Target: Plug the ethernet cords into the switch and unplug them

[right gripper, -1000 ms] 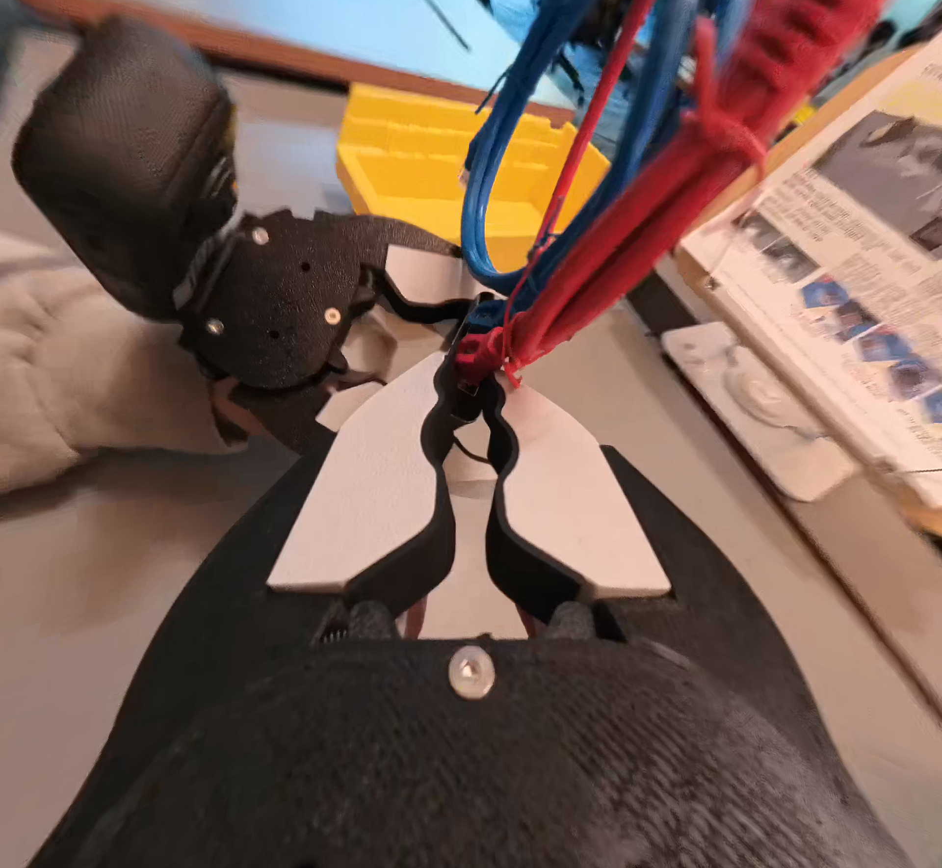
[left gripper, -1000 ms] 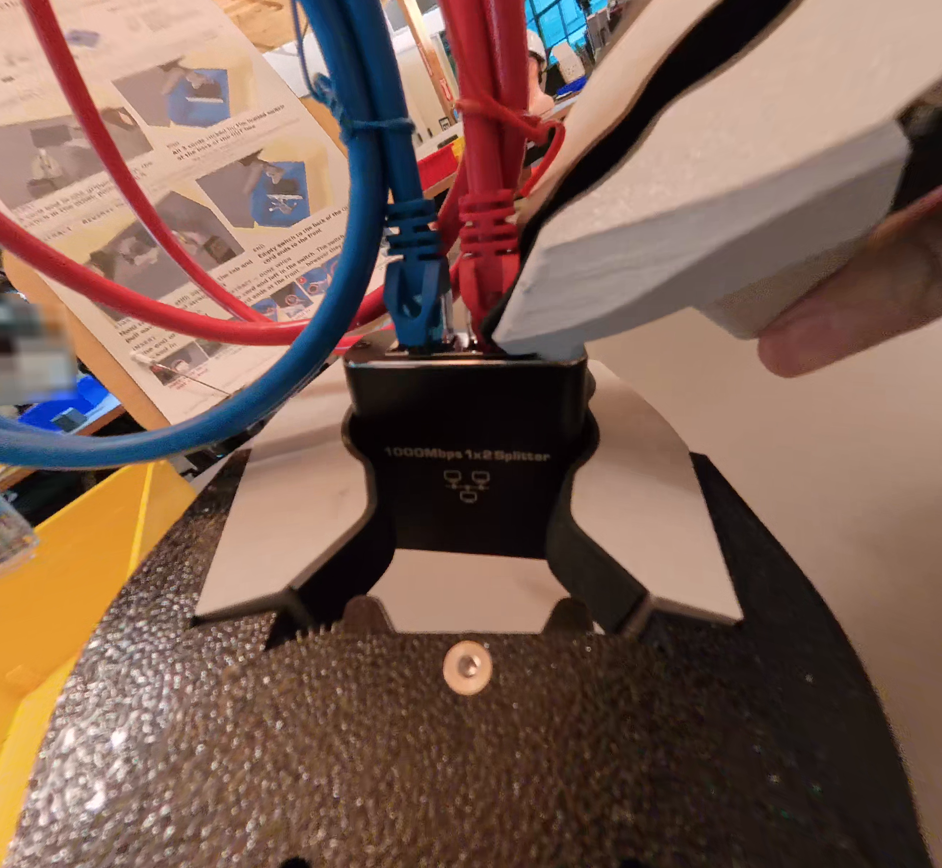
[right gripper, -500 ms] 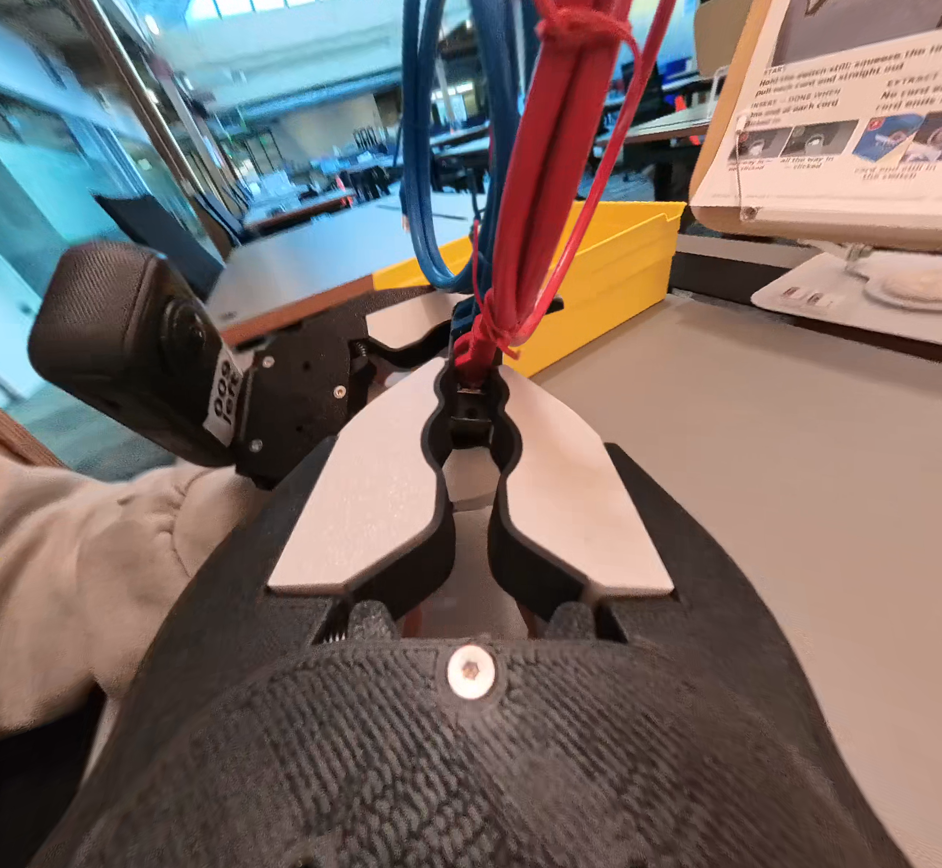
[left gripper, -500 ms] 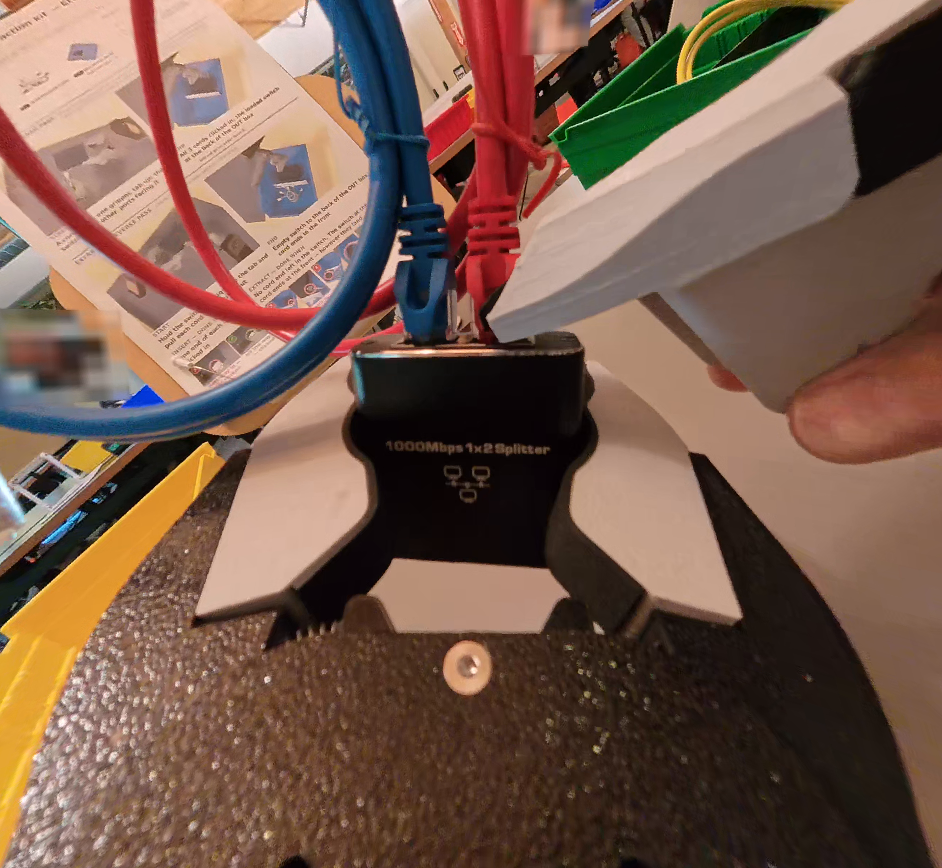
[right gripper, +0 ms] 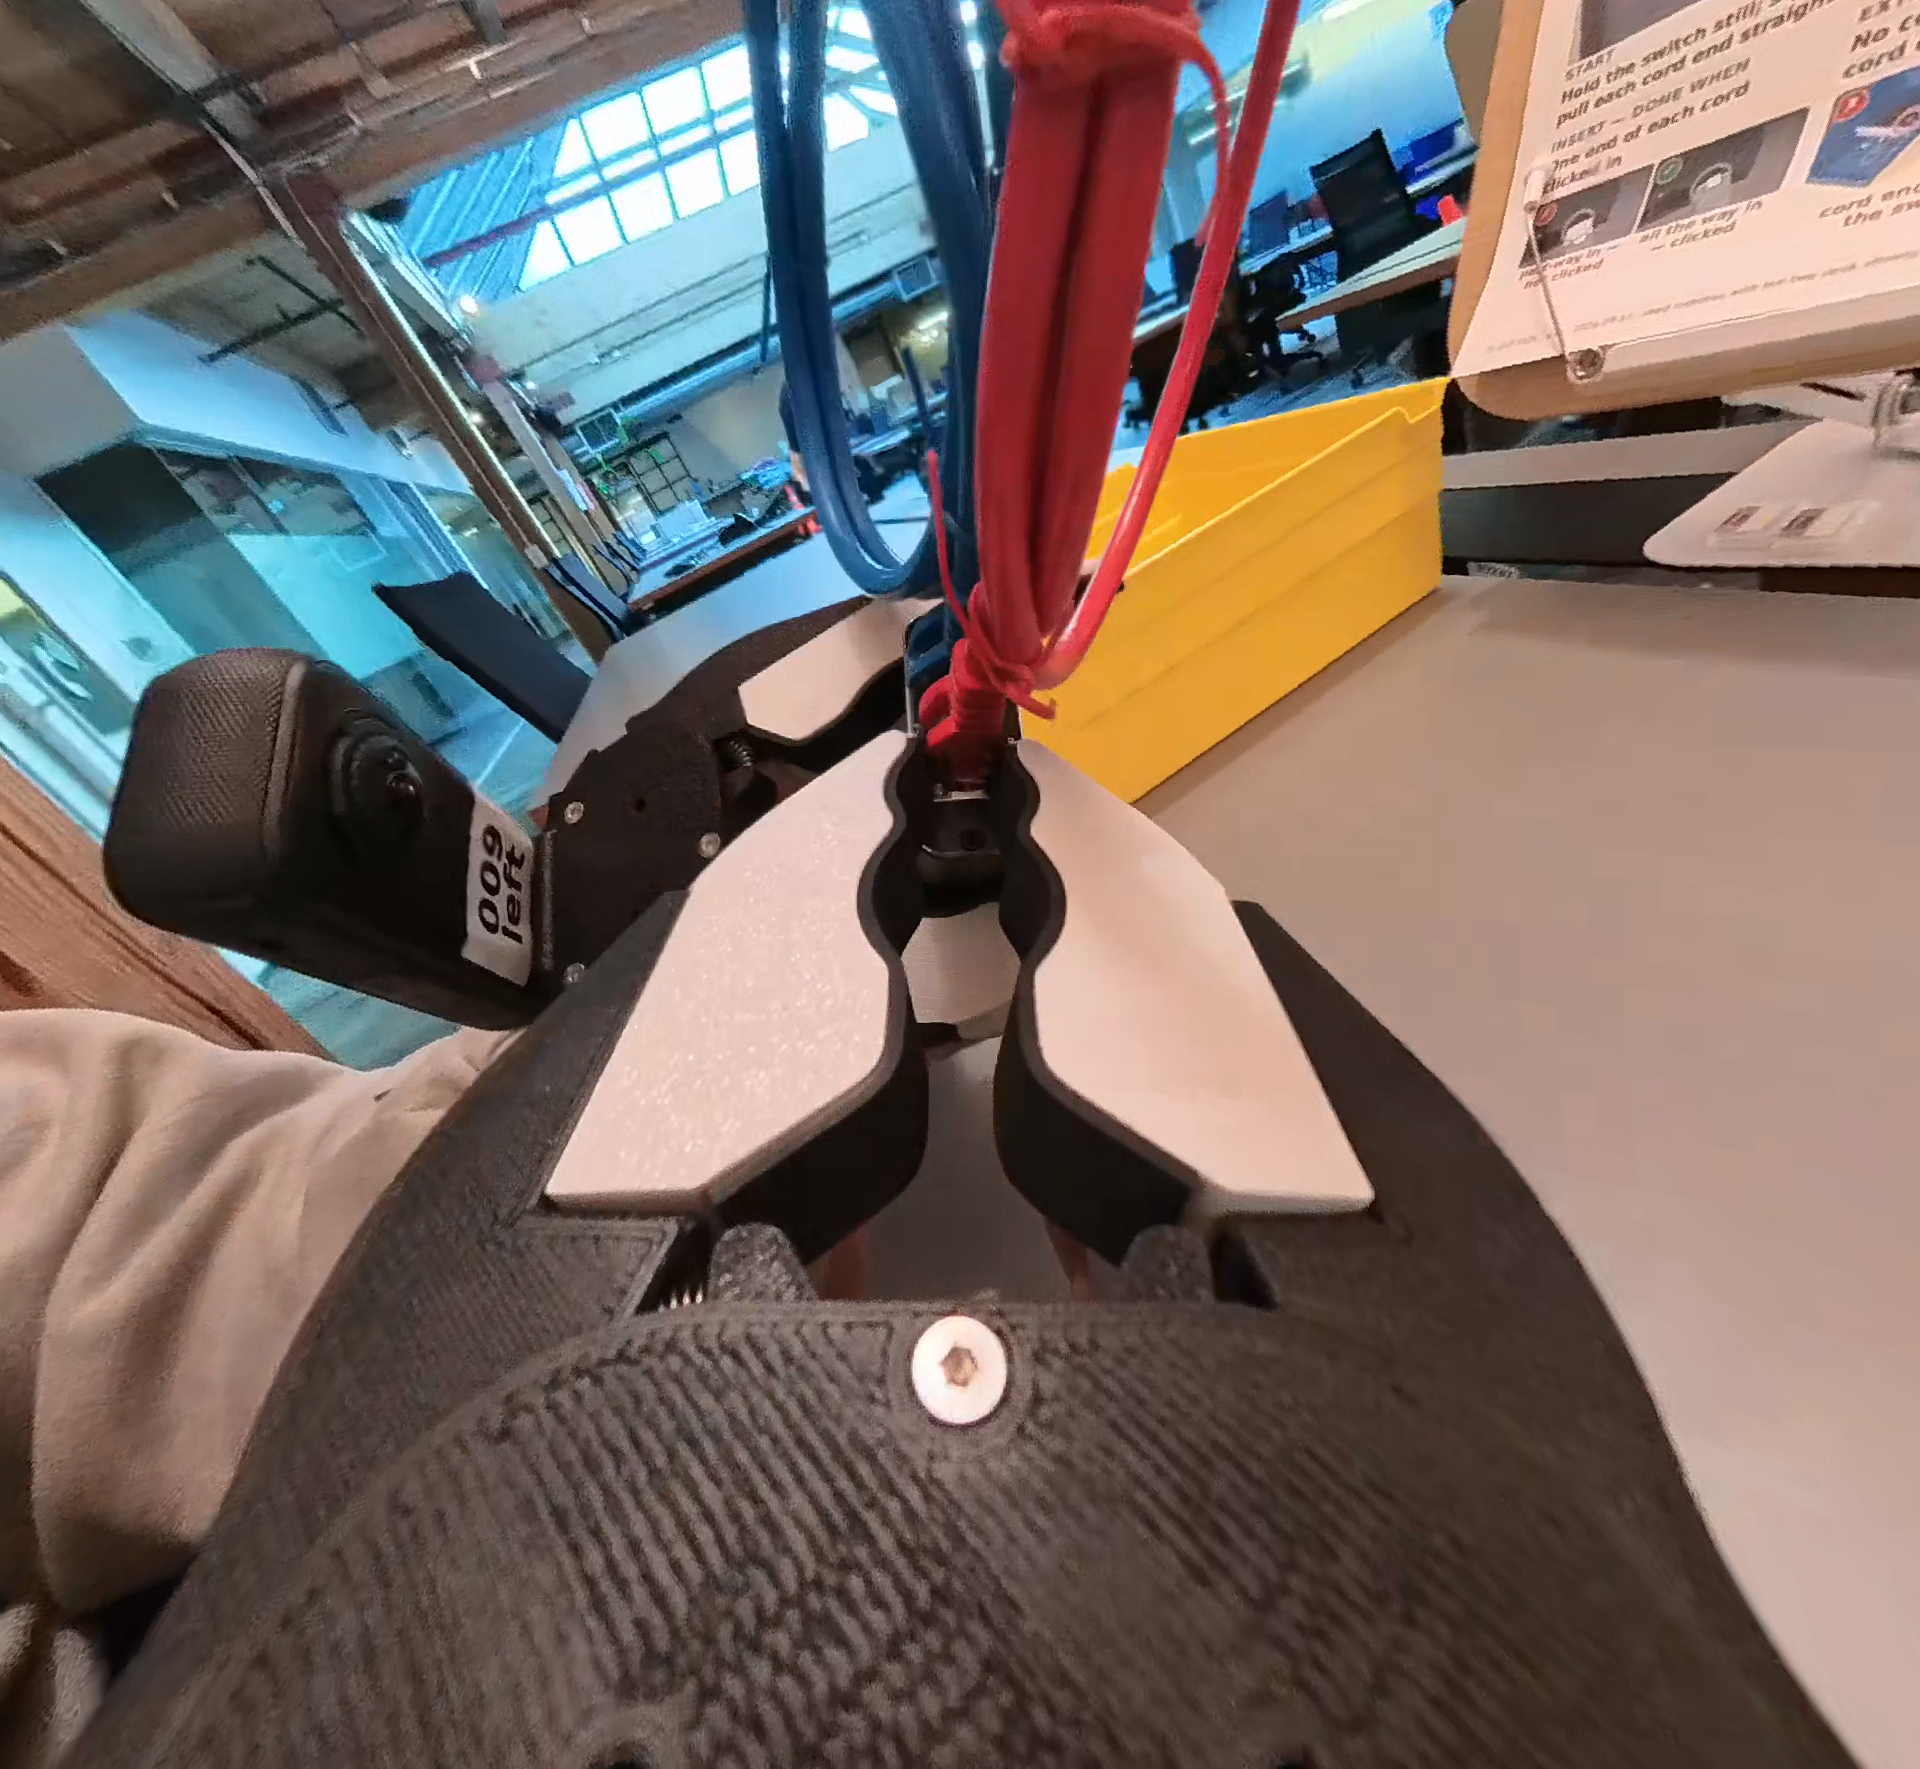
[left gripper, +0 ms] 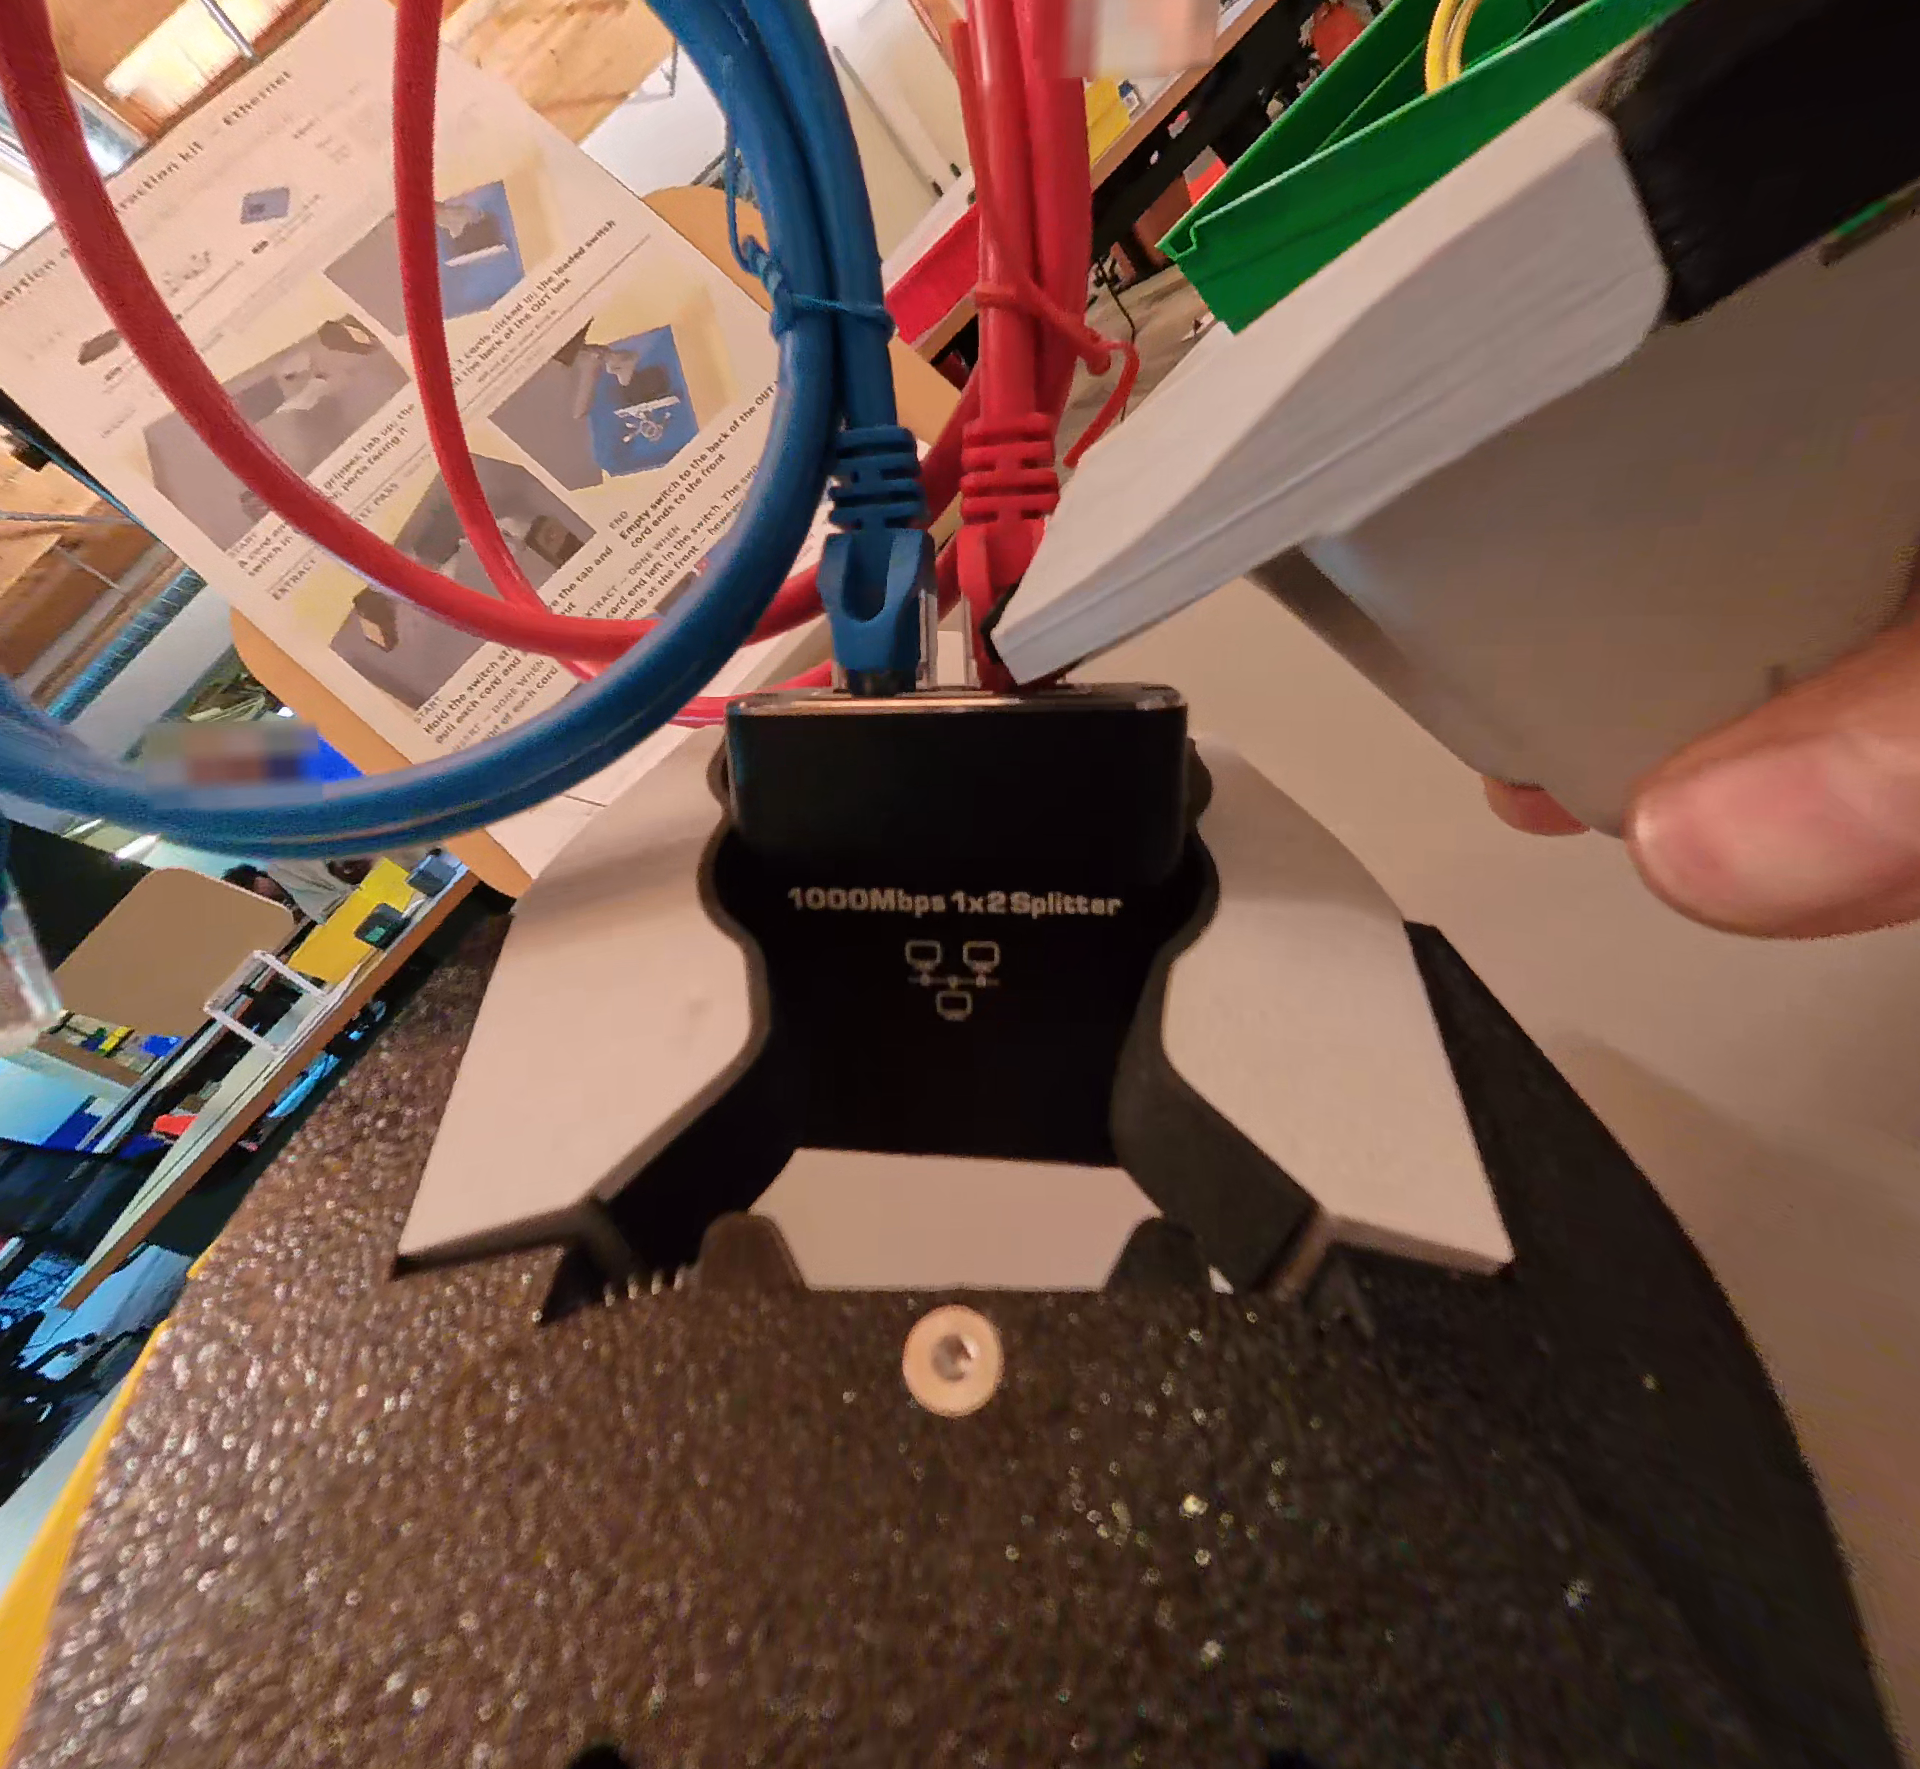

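Tilted further upward since earlier, both grippers | left gripper [left gripper: 956, 898] clamps one black switch [left gripper: 954, 950] | right gripper [right gripper: 961, 805] pinches red plug [right gripper: 961, 722] | two cords seated atop switch: one blue cord [left gripper: 873, 566], one red cord [left gripper: 997, 493]

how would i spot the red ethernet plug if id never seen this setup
Find the small black plastic switch box clamped in the left gripper. Two cord plugs stand side by side in its top edge, under bundled loops of cable. The red ethernet plug is the right-hand one, pinched at its base by the right gripper; its neighbour, the blue ethernet plug, stands free.
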